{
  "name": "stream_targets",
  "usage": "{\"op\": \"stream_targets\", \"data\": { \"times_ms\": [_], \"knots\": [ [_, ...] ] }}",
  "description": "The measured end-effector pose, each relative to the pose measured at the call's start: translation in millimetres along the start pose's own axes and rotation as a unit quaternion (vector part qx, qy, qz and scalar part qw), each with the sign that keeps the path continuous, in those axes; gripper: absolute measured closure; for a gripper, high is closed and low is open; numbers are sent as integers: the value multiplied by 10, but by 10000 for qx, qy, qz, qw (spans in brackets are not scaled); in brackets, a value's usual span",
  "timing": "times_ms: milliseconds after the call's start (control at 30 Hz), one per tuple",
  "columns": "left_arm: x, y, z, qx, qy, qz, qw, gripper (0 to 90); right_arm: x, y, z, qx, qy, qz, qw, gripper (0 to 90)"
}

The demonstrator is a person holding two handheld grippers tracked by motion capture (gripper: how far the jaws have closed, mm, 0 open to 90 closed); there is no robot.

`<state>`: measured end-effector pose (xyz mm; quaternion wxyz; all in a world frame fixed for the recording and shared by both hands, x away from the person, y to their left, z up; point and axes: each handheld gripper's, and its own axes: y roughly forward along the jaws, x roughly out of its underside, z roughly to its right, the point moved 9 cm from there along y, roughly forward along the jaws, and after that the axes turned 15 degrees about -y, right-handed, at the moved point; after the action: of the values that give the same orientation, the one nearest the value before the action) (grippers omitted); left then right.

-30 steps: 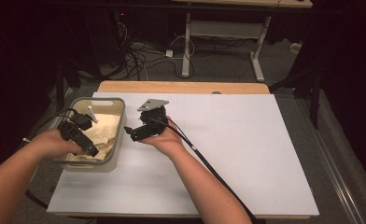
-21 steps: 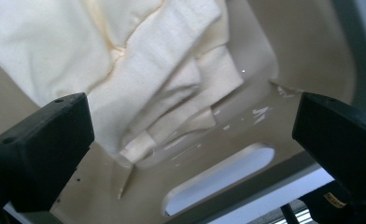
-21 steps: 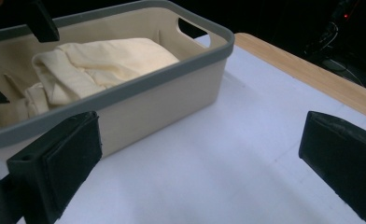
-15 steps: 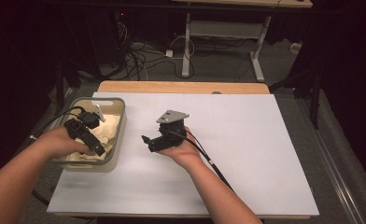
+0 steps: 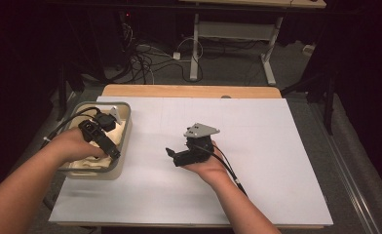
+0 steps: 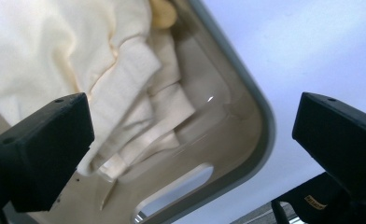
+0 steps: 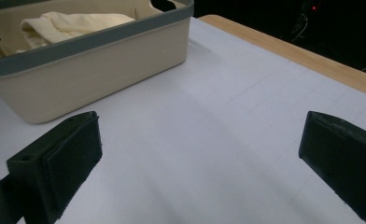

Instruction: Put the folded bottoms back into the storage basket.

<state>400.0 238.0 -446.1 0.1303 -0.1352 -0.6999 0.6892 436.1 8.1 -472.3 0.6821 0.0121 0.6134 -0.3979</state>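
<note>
A beige bin (image 5: 126,111) with a grey rim stands at the table's left and holds crumpled cream cloth (image 6: 78,56). My left gripper (image 5: 114,152) hangs inside the bin near its front right corner, open, with its jaws wide apart just above the cloth and nothing between them. In the left gripper view the bin's rim (image 6: 261,122) and a handle slot run under that gripper (image 6: 190,135). My right gripper (image 5: 173,157) is open over the bare white table, to the right of the bin and pointing left toward it. The right gripper view has the bin (image 7: 102,60) and cloth (image 7: 73,21) beyond its empty jaws.
A white sheet (image 5: 257,146) covers the table, with a wooden edge (image 5: 189,91) at the back. Cables and a desk frame (image 5: 228,34) lie on the dark floor behind. Both forearms come in from the bottom.
My right gripper has drawn away from the bin, rightward and nearer the person, onto the open table. My left gripper has shifted toward the bin's front right corner.
</note>
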Motion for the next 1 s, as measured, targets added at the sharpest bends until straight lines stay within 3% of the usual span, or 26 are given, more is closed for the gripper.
{"op": "stream_targets", "data": {
  "times_ms": [400, 1000],
  "knots": [
    [-190, -74, 413, -46, 404, 20, 9992, 0, 476, -367, 101, 224, 216, -53, 9995, 7],
    [-505, 158, 928, 134, 827, 127, 9964, 0, 1126, -1082, 269, 819, 349, -145, 9959, 7]
  ]
}}
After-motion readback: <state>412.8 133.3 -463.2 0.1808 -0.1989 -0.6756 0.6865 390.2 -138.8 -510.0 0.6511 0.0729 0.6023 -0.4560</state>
